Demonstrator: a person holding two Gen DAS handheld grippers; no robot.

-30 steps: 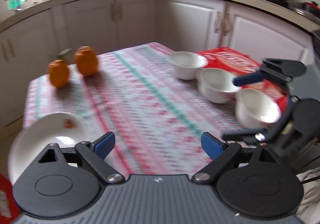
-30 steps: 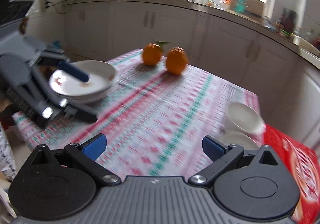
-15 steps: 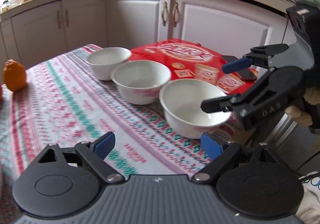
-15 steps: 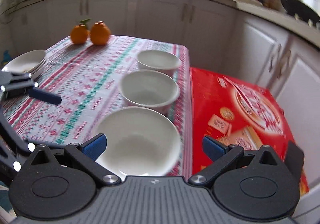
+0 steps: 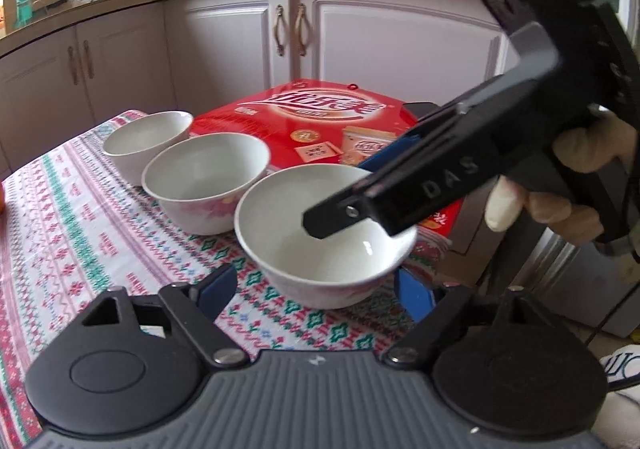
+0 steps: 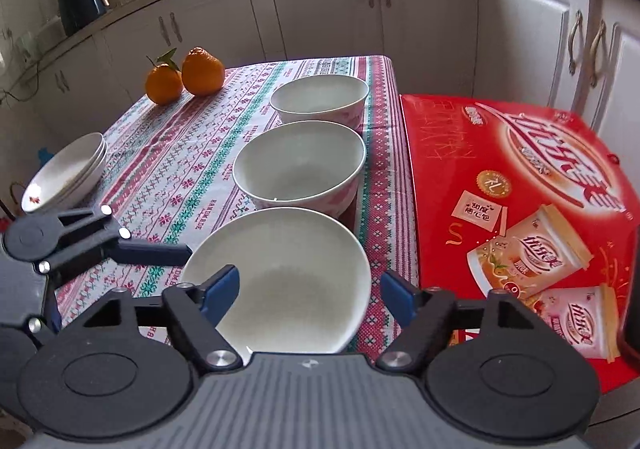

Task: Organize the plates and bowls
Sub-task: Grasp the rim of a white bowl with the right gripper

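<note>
Three white bowls stand in a row on the patterned tablecloth. My right gripper [image 6: 309,293] straddles the right rim of the nearest bowl [image 6: 288,273]: one blue pad hangs over its inside, the other outside, and neither touches it as the jaws close. In the left wrist view that gripper [image 5: 340,195] comes in from the right over the same bowl [image 5: 288,225]. My left gripper [image 5: 316,293] sits low in front of this bowl with its jaws closing and nothing gripped. One of its fingers [image 6: 156,252] reaches the bowl's left rim. The middle bowl [image 6: 298,165] and far bowl [image 6: 320,97] stand untouched.
A stack of white plates [image 6: 64,173] sits at the table's left edge, with two oranges [image 6: 184,77] at the far corner. A red carton [image 6: 520,189] lies against the table's right edge beside the bowls. Cupboards and a worktop surround the table.
Both views have swung from the plates and oranges to the row of bowls. Both grippers have closed in on the nearest bowl, and their jaws have narrowed.
</note>
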